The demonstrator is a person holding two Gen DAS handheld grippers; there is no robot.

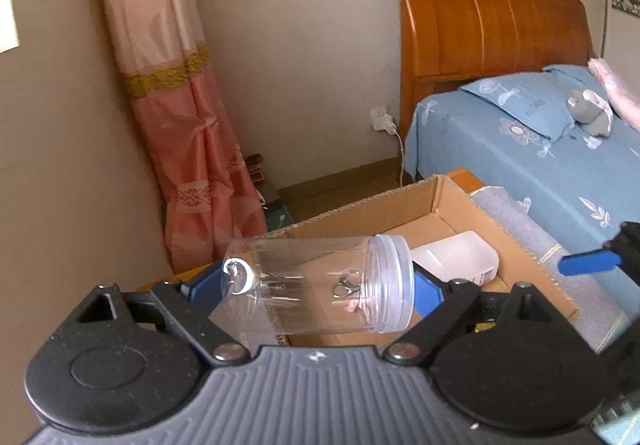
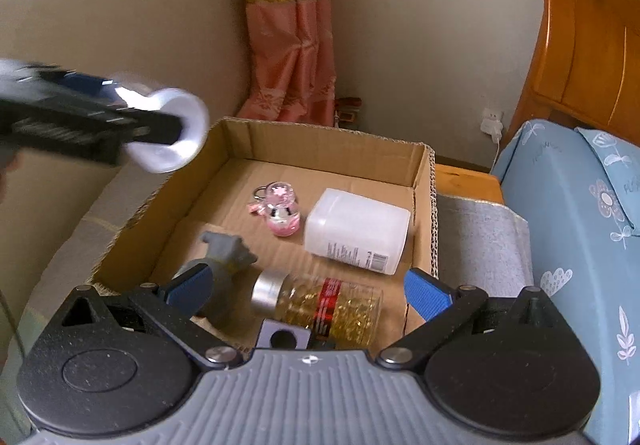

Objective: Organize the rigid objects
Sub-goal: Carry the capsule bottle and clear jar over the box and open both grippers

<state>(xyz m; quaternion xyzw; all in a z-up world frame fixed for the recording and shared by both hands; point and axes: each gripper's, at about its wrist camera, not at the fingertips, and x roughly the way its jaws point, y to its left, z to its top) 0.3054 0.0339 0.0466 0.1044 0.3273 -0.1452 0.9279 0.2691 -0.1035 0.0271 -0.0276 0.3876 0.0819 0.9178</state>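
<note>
Left wrist view: left gripper clamps a clear jar, lying sideways above the cardboard box.

Right wrist view: right gripper spread, empty; box holds white bottle, pink keychain, capsule bottle, grey figure.

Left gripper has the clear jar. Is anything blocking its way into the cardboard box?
Nothing visible. The clear jar hangs over the open-topped cardboard box; bare floor lies in its back-left part, away from the white bottle.
</note>
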